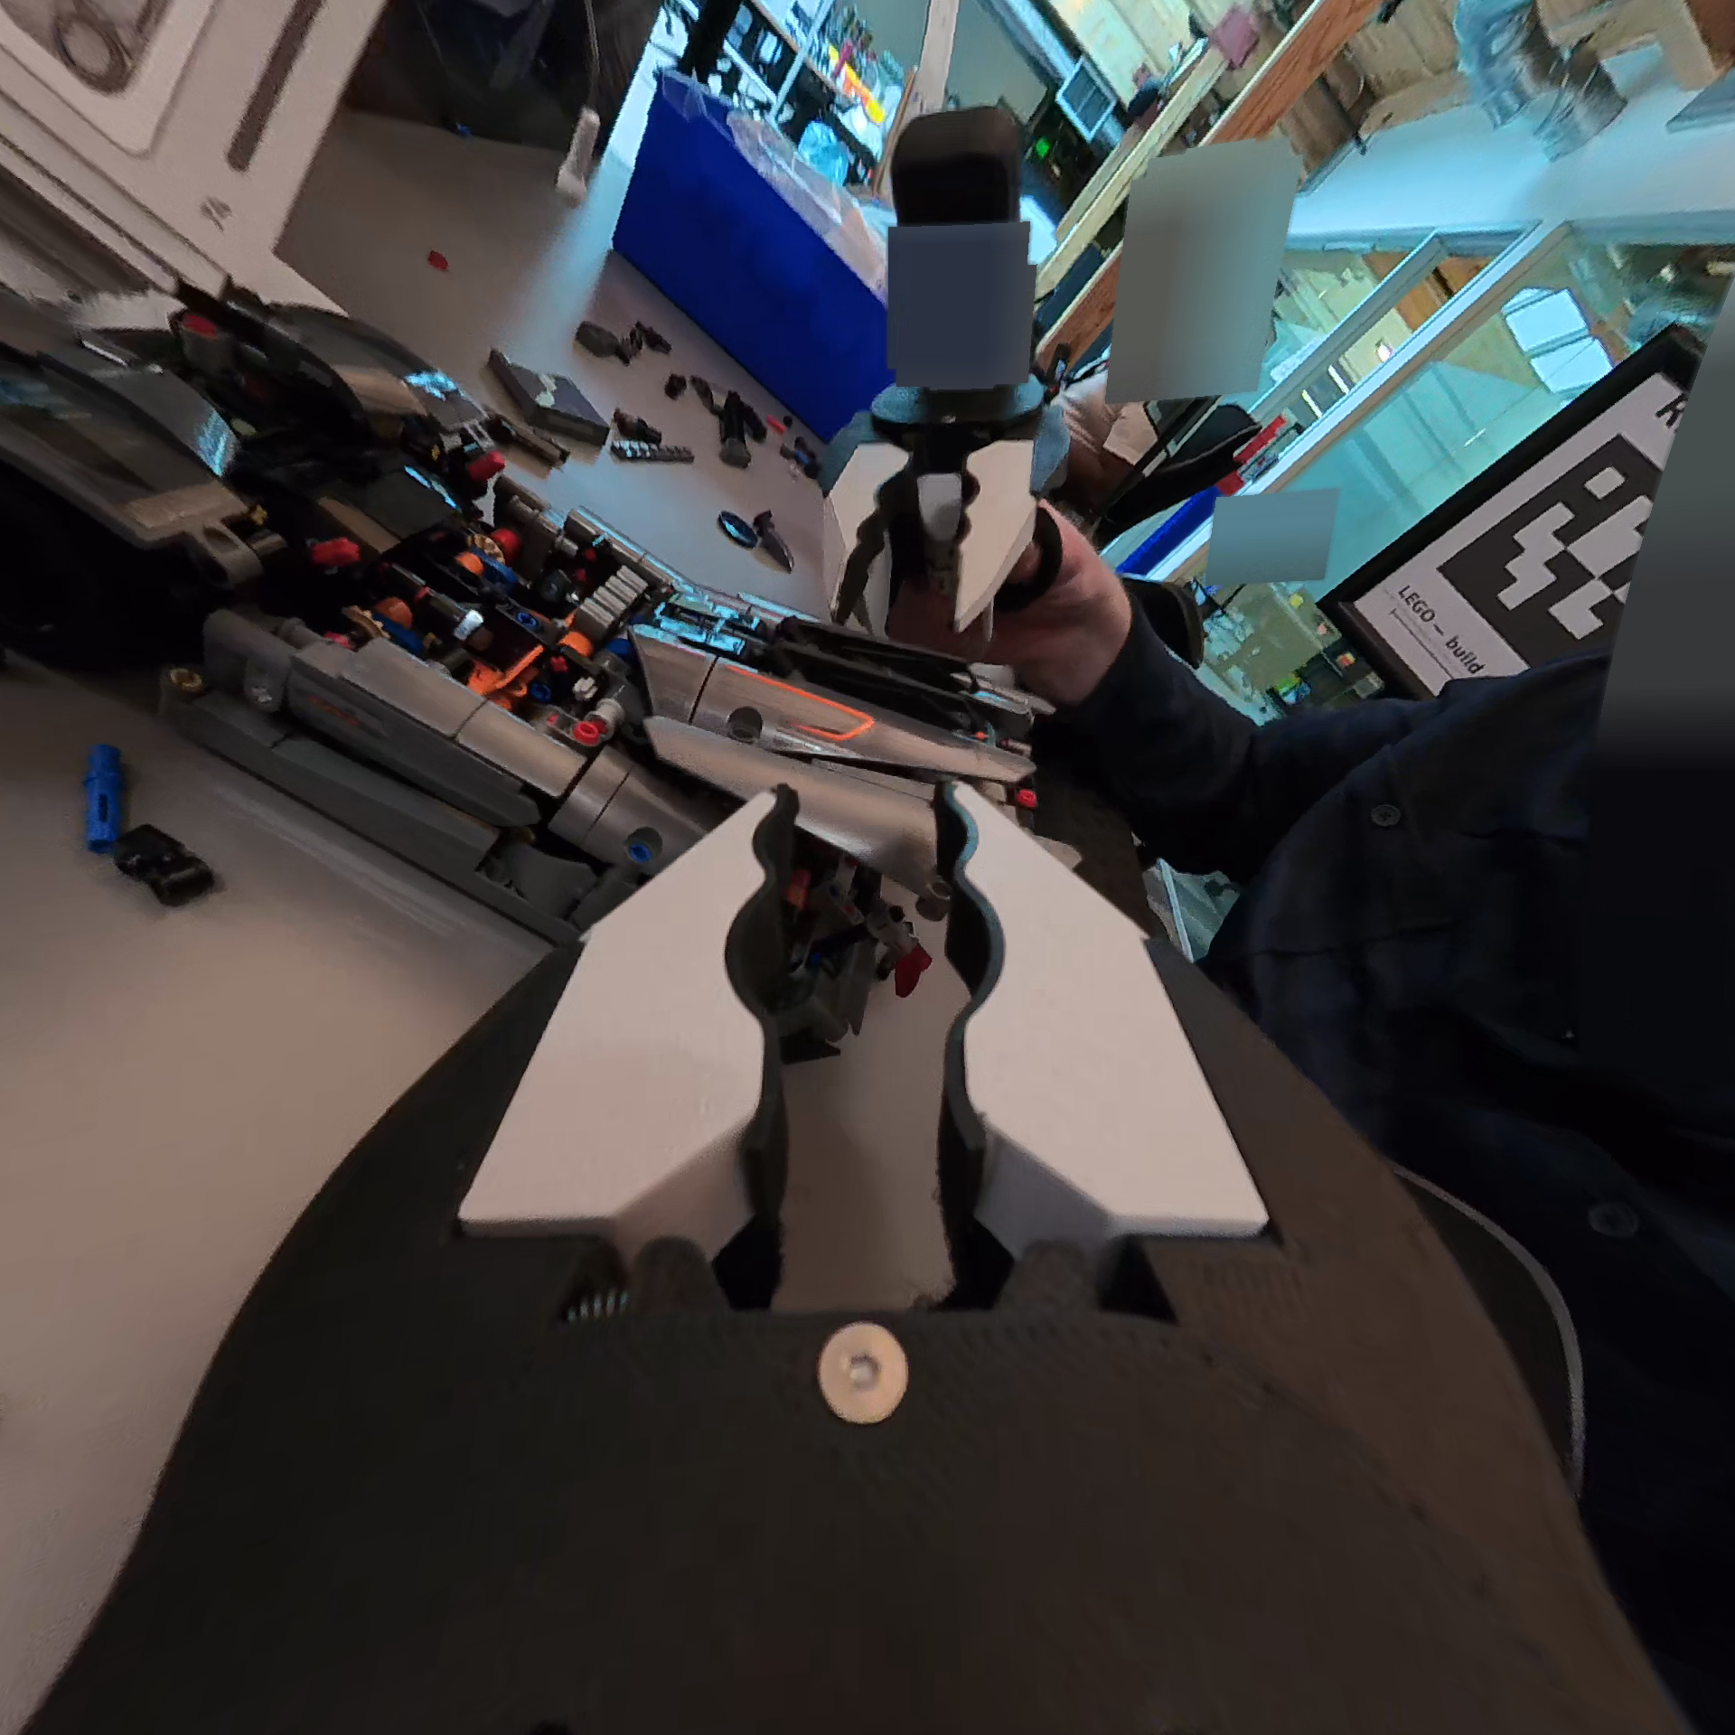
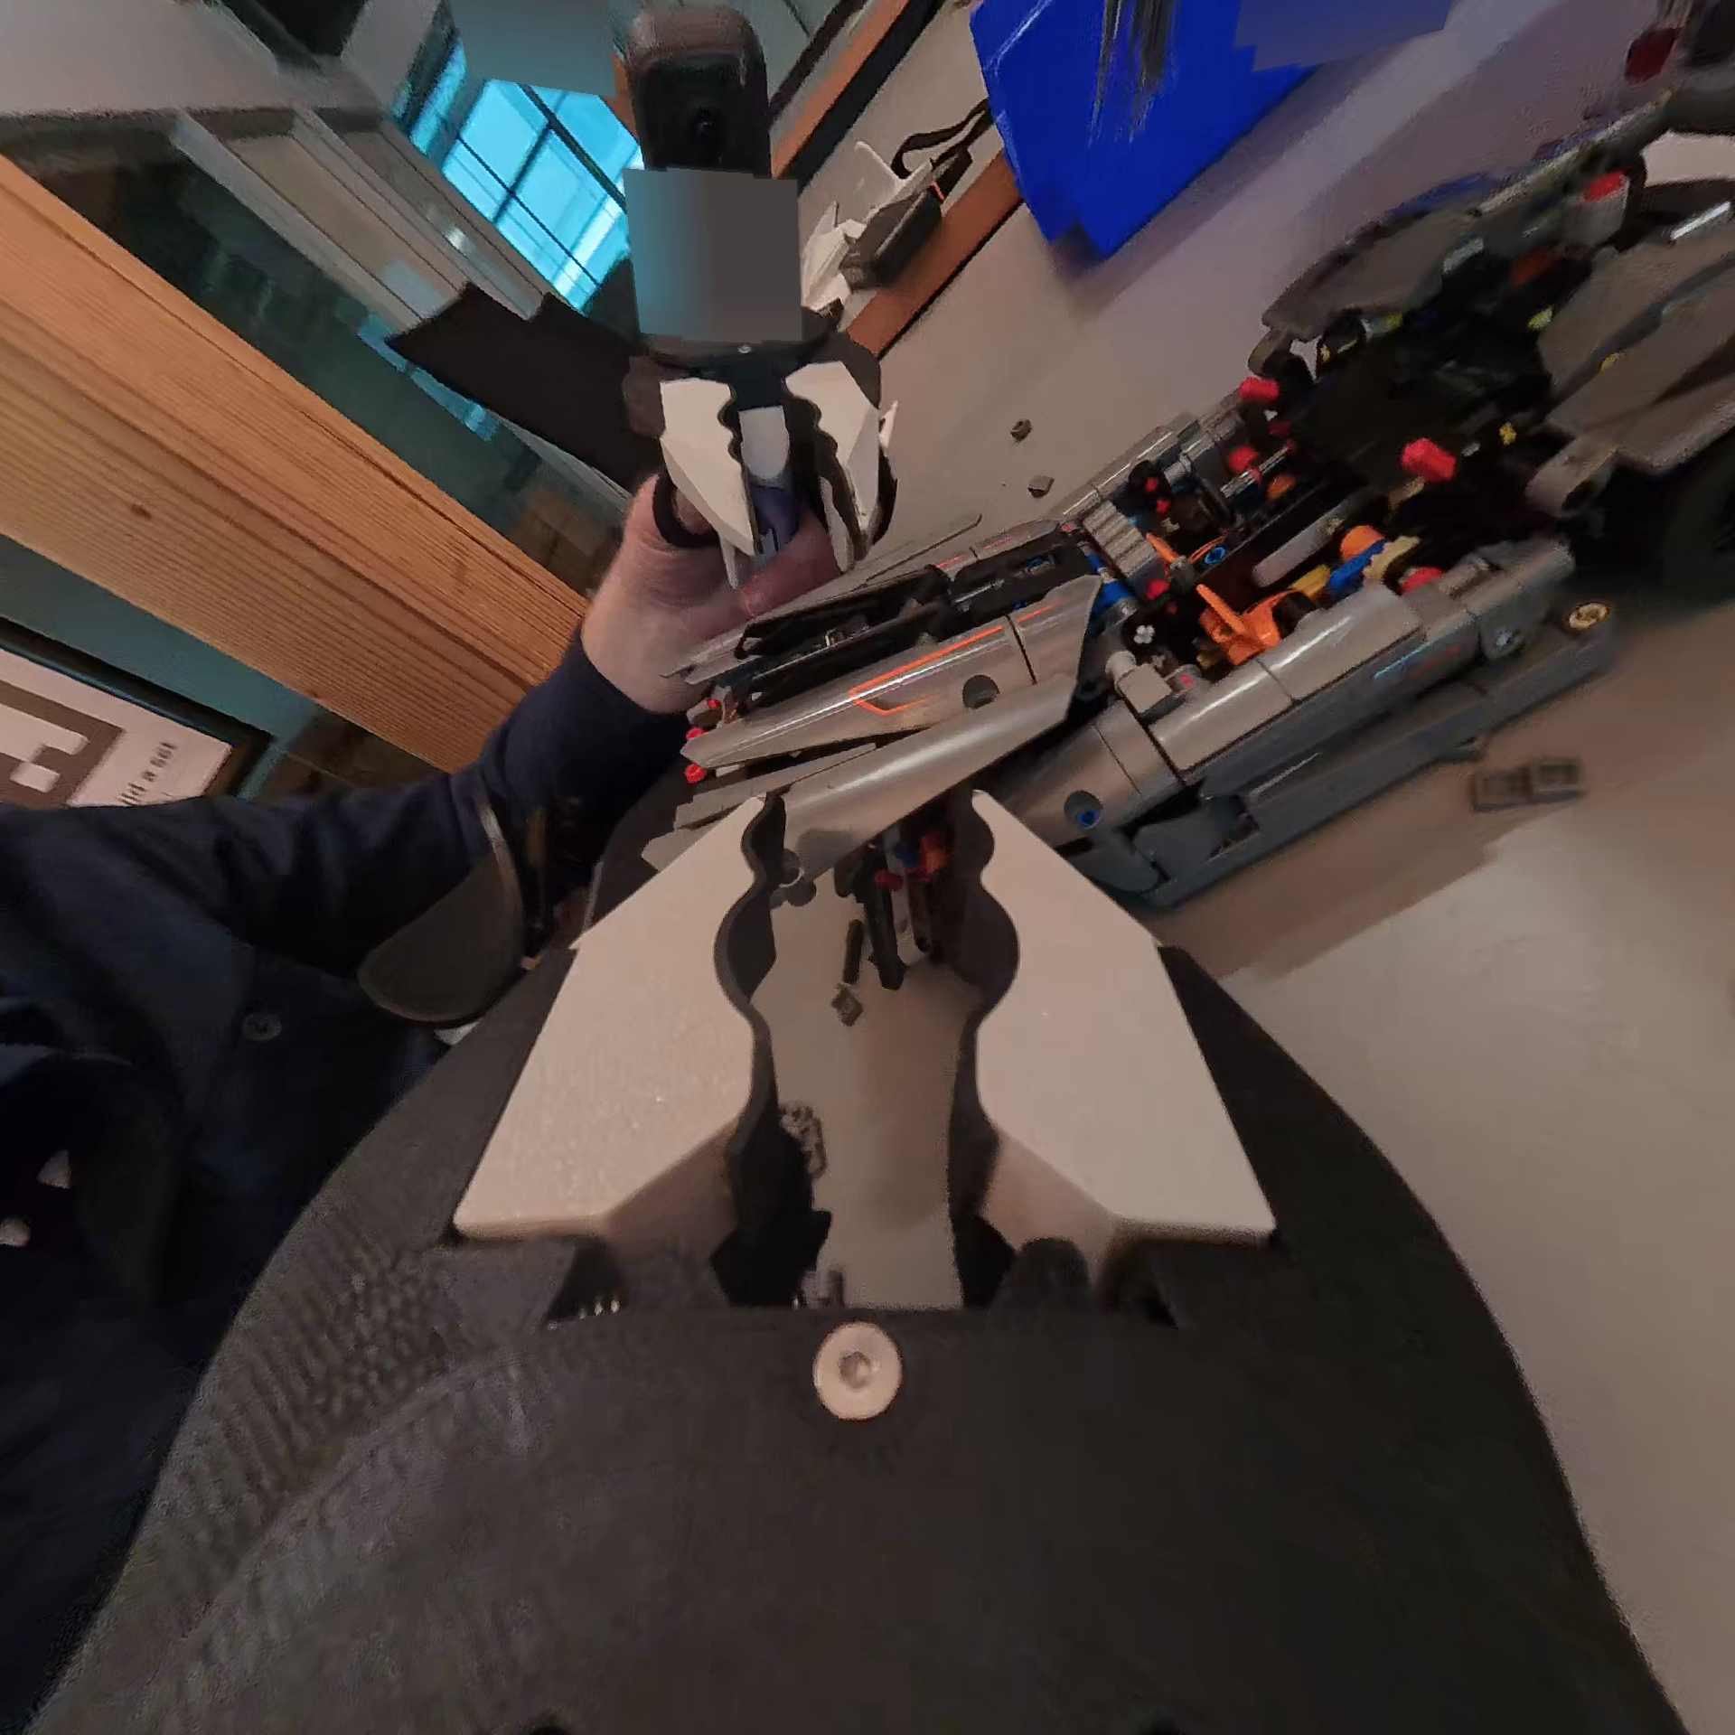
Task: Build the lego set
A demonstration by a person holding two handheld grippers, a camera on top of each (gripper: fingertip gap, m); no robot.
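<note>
A large grey and black lego car [image 1: 376,601] with orange, red and blue inner parts lies on the white table [image 1: 188,1080]; it also shows in the right wrist view [image 2: 1361,601]. At its near end is a silver panel section [image 1: 770,699] with an orange line, also in the right wrist view [image 2: 901,695]. My left gripper [image 1: 864,798] has its tips on either side of this section's edge and grips it. My right gripper [image 2: 873,803] grips the opposite edge. Each gripper shows in the other's view, the right [image 1: 915,610] and the left [image 2: 793,563], each held by a hand.
A blue pin [image 1: 101,798] and a black piece [image 1: 164,864] lie left of the car. Several dark loose parts [image 1: 657,413] lie beyond it by a blue bin [image 1: 732,235]. Small grey tiles [image 2: 1526,781] lie right of the car. A dark-sleeved arm [image 1: 1314,845] is close by. Tip to tip, the grippers are about 11 centimetres apart. The black piece [image 1: 164,864] is closer to my left gripper, around 12 centimetres from its tips; the right tips are 20 centimetres off.
</note>
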